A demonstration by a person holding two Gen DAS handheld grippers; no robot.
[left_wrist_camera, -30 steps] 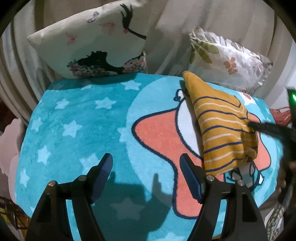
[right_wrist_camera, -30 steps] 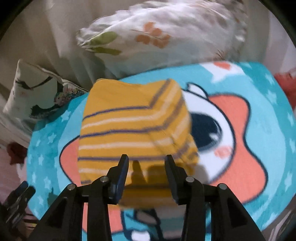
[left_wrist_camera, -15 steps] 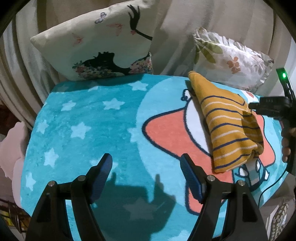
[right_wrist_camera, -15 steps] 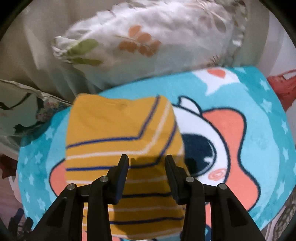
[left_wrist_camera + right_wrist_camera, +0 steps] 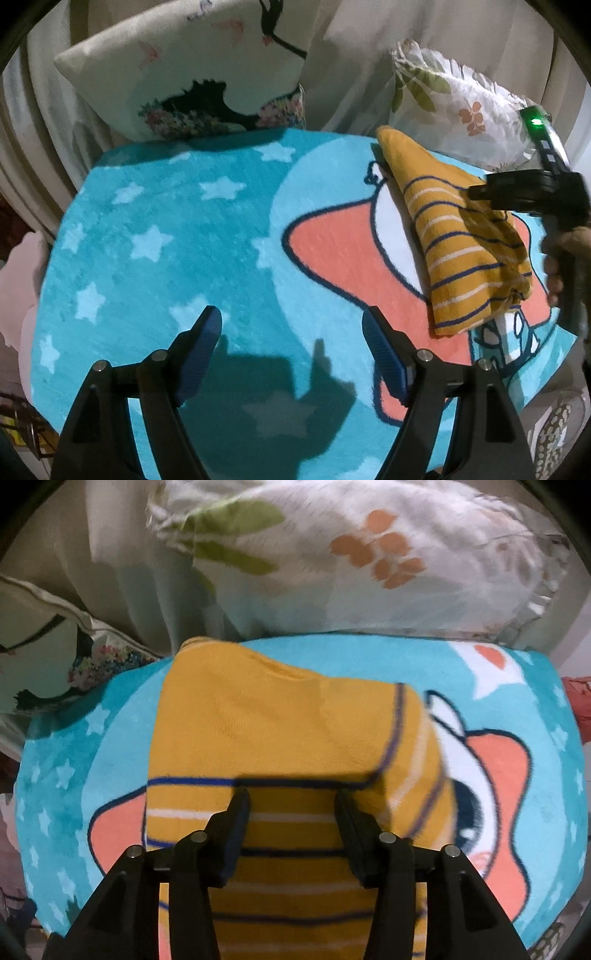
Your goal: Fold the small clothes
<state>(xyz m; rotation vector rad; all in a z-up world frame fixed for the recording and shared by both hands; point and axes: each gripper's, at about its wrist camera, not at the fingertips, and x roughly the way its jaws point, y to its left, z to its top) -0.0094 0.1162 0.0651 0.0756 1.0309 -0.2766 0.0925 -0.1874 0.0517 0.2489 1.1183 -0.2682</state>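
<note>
- Since the folded top lies right under and ahead of the right hand-held gripper, that gripper is the nearer one by far; the left hand-held gripper hangs well apart, over bare rug to the top's left.
- Top's long axis runs away from the right gripper toward the leaf pillow; in the left wrist view it reads as a long strip on the rug's right part, far end nearly at that pillow.
- Right gripper: jaws partly spread, have just been opening. Striped cloth shows in the gap below the tips, but no pinch visible; pads look clear of it, approx. hovering over the near half.
- Left gripper: jaws spread wide, nothing between them, only its shadow on the rug.
- Seen from the left wrist view, the right gripper's black body sits over the top's right edge, a hand round its handle, green light on.
- Top: mustard knit, thin navy and white stripes on the near half, plain at the far end; soft, layered, edges a bit puffy at the near corner.
- Rug: plushy teal pile w/ pale stars and a coral star-shaped cartoon figure.
- Second pillow, cream w/ a black figure print, leans behind the rug's left part.
- Judgement: fold looks mostly done; next move prob. a press or tidy by the right gripper.
</note>
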